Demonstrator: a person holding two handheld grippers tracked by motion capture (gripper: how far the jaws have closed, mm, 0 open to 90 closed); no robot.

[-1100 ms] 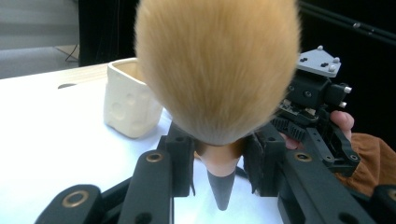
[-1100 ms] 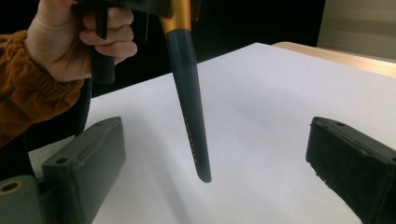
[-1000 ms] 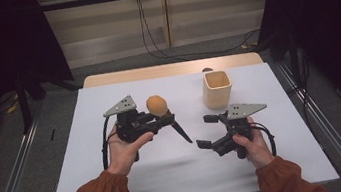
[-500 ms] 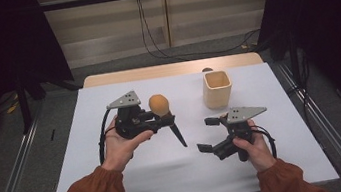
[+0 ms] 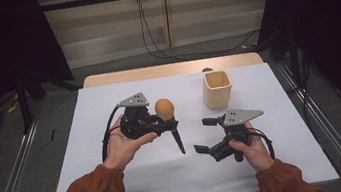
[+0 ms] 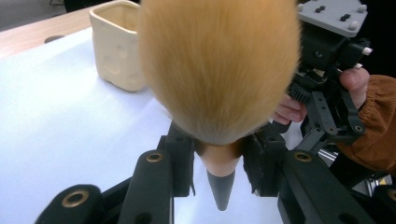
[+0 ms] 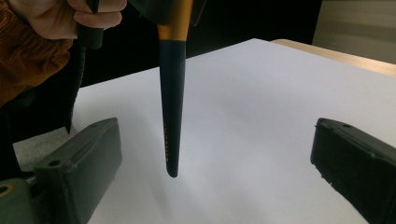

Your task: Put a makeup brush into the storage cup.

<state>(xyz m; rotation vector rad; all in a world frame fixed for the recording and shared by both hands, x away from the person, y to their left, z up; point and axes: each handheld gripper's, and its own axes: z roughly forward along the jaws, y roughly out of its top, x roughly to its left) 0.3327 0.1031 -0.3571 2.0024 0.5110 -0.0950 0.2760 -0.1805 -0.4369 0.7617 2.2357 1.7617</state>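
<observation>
Right gripper view: brush handle lettering.

- The makeup brush has a big fluffy orange-tan head, a short gold-orange collar and a dark tapered handle with tiny lettering down it.
- It sits left of the table's middle, lifted clear off the white surface.
- Bristles point up and away, the handle slants down toward the near side, tip hanging free.
</observation>
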